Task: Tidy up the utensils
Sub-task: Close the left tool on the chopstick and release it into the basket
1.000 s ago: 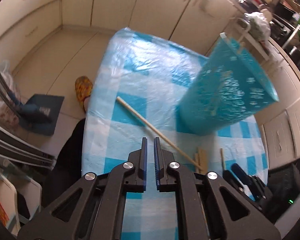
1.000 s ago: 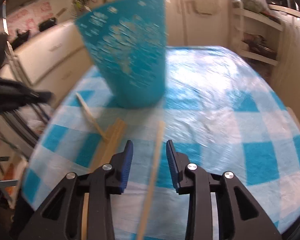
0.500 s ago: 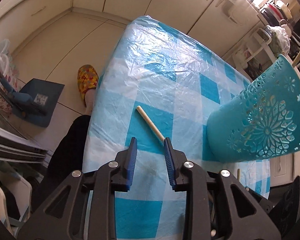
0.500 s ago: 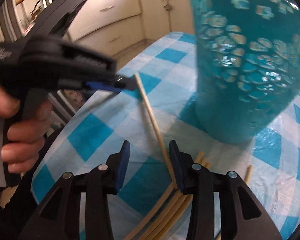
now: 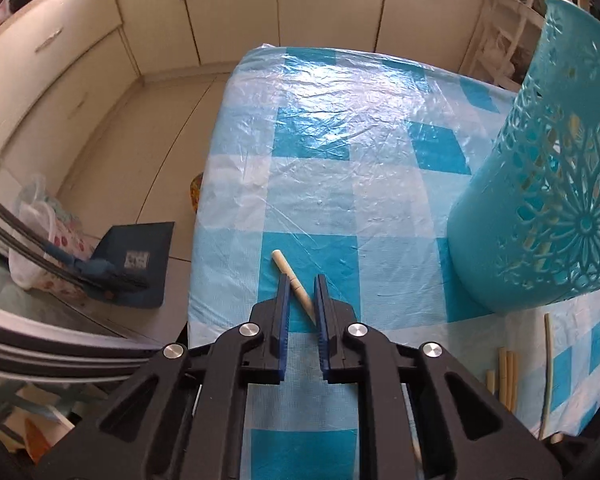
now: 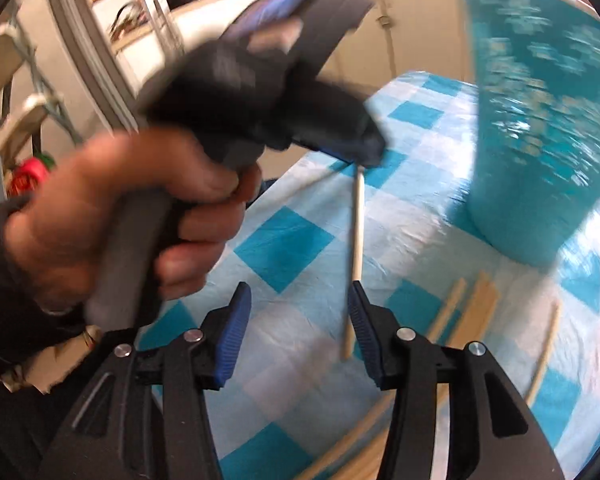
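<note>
where the left gripper [image 5: 303, 280] reaches into the lower middle of the left wrist view, its blue jaws are closing around a pale wooden stick [image 5: 292, 282] that lies slantwise between them on the checked blue and white tablecloth [image 5: 340, 148]; a sliver of gap shows beside the stick, so i cannot tell whether the pads already press on it. the stick's rounded end points up and left, out past the fingertips. a teal openwork basket [image 5: 556, 184] stands on the cloth at the right of the frame, near the stick but apart from it, with pale sticks visible through its holes. more loose sticks [image 5: 506, 376] lie on the cloth at the lower right, below the basket. a blue dustpan [image 5: 136, 264] sits on the floor at the left.

in the blurred right wrist view, the right gripper [image 6: 298, 308] fills the lower middle with its jaws wide apart and opening, nothing between them; the stick's near end lies just beside the right finger. the person's left hand [image 6: 124, 220] grips the other gripper's handle at the left of the frame, and that gripper's tip meets the stick's far end above centre.
</note>
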A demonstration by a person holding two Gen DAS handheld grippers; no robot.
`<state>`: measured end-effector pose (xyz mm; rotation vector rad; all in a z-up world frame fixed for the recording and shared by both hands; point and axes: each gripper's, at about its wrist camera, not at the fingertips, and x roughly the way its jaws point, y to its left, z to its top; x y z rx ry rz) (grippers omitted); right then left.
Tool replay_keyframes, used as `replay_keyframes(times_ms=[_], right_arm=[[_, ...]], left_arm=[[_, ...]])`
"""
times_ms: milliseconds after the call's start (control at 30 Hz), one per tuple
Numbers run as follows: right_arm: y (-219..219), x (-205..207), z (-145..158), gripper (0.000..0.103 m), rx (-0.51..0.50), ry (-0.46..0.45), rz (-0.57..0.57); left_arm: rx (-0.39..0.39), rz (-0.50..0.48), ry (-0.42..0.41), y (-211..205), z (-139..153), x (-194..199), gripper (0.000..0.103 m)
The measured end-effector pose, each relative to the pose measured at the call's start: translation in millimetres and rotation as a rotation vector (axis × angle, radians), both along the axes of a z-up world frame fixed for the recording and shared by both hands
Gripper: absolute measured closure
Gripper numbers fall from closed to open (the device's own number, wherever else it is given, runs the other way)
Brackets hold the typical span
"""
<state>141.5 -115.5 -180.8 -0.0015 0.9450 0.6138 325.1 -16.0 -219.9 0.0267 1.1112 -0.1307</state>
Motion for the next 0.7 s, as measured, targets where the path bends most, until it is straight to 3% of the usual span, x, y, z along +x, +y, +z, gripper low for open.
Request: replay_keyframes(times_ms=[100,267,433,567,700], right_arm=[[-34,-18,9,0.05,0.025,-0.012,-0.133],[-85,-24,5,0.05,0.019,-0.011,-0.394],[-98,-9,-8,0.05,-0.046,0.013,-0.473],[-95,-5,-15,0.055,-0.084,-0.003,-0.499],[-99,6,-20,0.057,-0.096,-0.002,-0.524]], left_arm=[[0.012,-0.032,-0.003,-1,1,0,0.094],[-0.109,-0.063,-0.004,8,11,-14,0.098],[-0.226,-0.076,-0.064,15,40,-40,0.098],[-0.367,-0.1,-0.177,25,87,-62,0.098],[-0.485,-0.143,-0.349,22,156,-75,0.098]])
